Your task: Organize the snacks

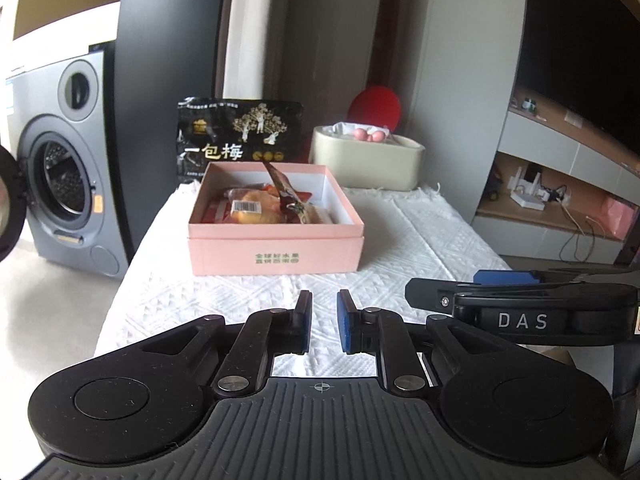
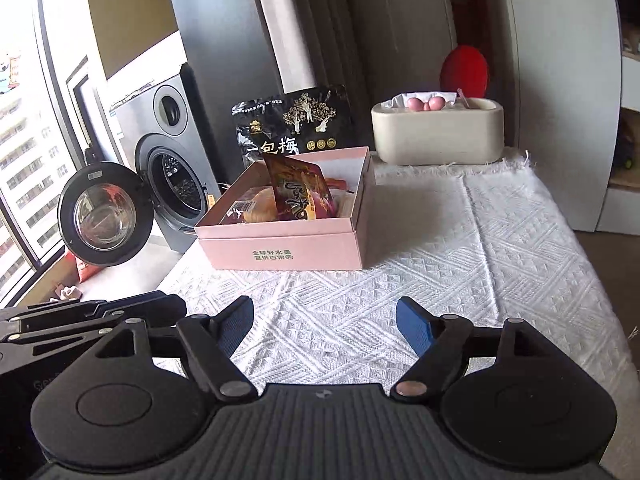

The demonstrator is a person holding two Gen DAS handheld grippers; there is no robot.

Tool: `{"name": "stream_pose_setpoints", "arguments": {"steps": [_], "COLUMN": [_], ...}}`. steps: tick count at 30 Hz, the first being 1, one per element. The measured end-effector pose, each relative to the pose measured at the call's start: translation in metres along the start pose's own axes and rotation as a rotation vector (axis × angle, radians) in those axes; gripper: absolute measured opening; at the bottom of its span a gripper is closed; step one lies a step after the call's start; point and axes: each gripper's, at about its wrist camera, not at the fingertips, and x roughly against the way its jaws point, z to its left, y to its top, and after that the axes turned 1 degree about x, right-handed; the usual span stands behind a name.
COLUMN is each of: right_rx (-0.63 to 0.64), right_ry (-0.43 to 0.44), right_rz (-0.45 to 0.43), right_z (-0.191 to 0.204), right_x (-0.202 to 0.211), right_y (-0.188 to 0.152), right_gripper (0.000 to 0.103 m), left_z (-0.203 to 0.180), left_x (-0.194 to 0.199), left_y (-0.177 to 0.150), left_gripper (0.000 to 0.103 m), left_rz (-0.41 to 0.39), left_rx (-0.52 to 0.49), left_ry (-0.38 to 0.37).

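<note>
A pink box [image 1: 276, 254] [image 2: 286, 254] sits on the white cloth and holds several snack packets, among them a yellow one [image 1: 250, 210] [image 2: 258, 206] and a dark red packet [image 1: 286, 192] [image 2: 298, 194] standing on edge. A black plum bag [image 1: 240, 134] [image 2: 296, 124] stands behind the box. My left gripper [image 1: 324, 302] is open by a narrow gap and empty, low over the cloth in front of the box. My right gripper [image 2: 325, 312] is wide open and empty, also short of the box. Its side shows at the right of the left wrist view [image 1: 520, 312].
A cream container [image 1: 366, 160] [image 2: 438, 132] with pink balls stands at the back right of the white cloth [image 1: 420, 236] [image 2: 480, 248]. A red disc [image 1: 374, 106] [image 2: 464, 68] leans behind it. A washing machine [image 1: 66, 160] [image 2: 168, 160] with its door open stands left of the table.
</note>
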Motion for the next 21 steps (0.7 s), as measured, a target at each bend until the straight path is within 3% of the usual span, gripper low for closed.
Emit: {"name": "stream_pose_setpoints", "arguments": {"steps": [21], "right_rx": [0.012], "right_ry": [-0.011], "right_rz": [-0.004], "right_z": [0.0033], "right_x": [0.0119], "right_y": [-0.0099], "right_gripper": [0.08], "left_z": [-0.0091], "left_x": [0.0102], "left_y": [0.0006], "left_gripper": [0.017], "left_rz": [-0.002], "left_rx": [-0.027], "left_ry": [0.026]}}
